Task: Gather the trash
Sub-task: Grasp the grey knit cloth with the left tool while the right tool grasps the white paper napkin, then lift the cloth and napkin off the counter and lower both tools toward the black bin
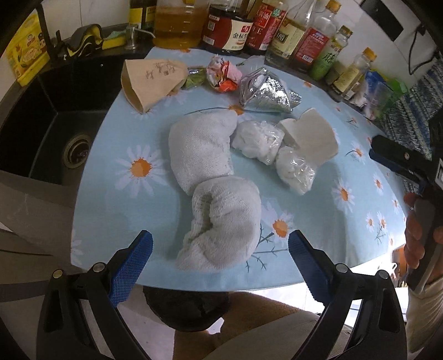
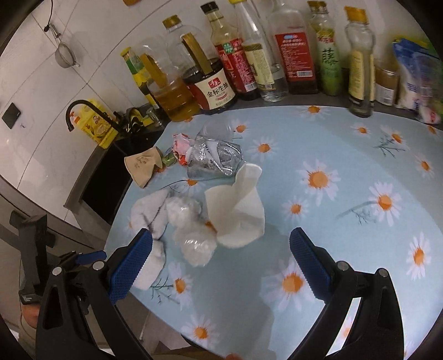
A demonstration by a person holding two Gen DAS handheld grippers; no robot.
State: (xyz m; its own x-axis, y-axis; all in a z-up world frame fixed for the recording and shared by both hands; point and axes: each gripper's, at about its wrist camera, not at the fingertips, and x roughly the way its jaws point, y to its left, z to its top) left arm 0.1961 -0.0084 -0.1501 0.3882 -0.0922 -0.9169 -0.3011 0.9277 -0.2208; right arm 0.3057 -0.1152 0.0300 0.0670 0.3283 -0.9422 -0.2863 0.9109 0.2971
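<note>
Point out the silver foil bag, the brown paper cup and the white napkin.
silver foil bag [image 1: 270, 94], left wrist view, crinkled middle.
brown paper cup [image 1: 152, 80], left wrist view, flattened side wall.
white napkin [image 2: 238, 210], right wrist view, centre fold.

Towel [image 1: 213, 177] at the near middle of the tablecloth [image 1: 116, 210]; plastic bags [image 1: 277, 152] and a napkin [image 1: 313, 138] just right of it; foil bag [image 1: 265, 91], wrappers [image 1: 221, 73] and paper cup [image 1: 149, 80] behind; bottles [image 1: 235, 25] along the back; sink [image 1: 55, 116] left.

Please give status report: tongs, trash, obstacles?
Both tongs, left and right, open, empty. Trash untouched: silver wrapper, white paper. Grey towel lies before left tongs.
</note>
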